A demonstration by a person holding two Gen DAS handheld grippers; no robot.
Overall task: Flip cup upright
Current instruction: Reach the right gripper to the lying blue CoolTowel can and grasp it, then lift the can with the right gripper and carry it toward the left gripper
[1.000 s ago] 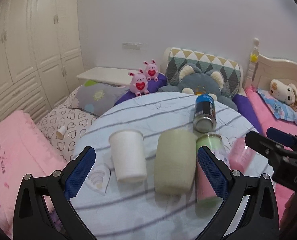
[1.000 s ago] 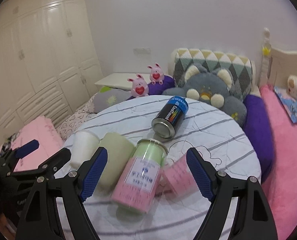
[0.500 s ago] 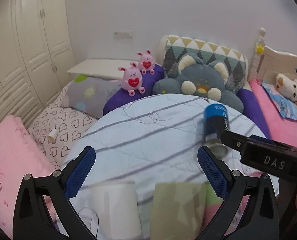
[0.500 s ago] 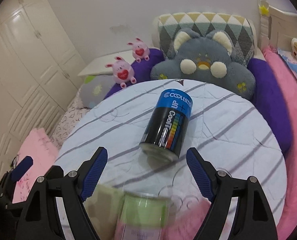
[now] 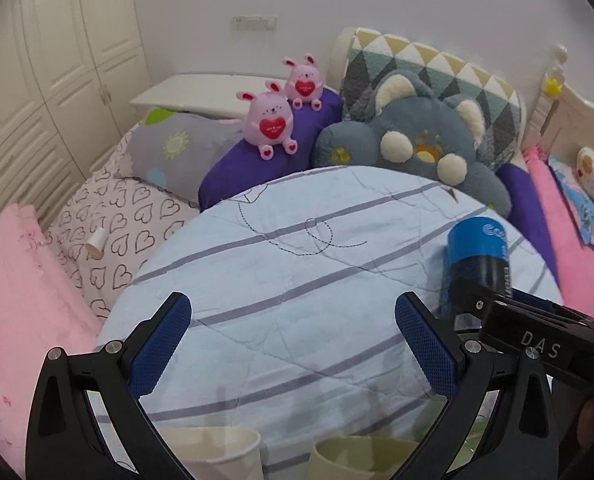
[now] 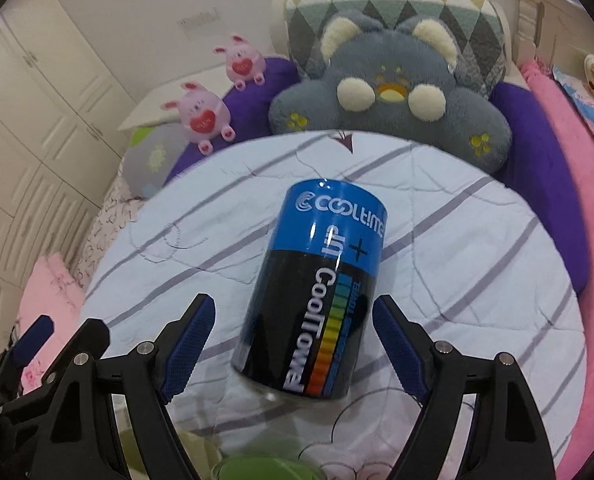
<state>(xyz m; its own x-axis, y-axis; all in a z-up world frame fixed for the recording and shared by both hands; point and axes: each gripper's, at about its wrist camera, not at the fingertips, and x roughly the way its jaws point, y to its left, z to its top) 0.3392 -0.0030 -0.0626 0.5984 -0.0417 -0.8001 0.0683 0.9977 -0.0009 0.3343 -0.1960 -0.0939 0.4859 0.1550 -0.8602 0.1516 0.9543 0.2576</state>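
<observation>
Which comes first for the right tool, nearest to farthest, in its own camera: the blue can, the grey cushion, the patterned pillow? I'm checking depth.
1. Blue can, lying between the right tool's open fingers.
2. Grey cushion, past the table's far edge.
3. Patterned pillow, behind that cushion.

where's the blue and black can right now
In the right wrist view the blue and black can lies on its side on the striped cloth, between the open right claw fingers, untouched.
</observation>
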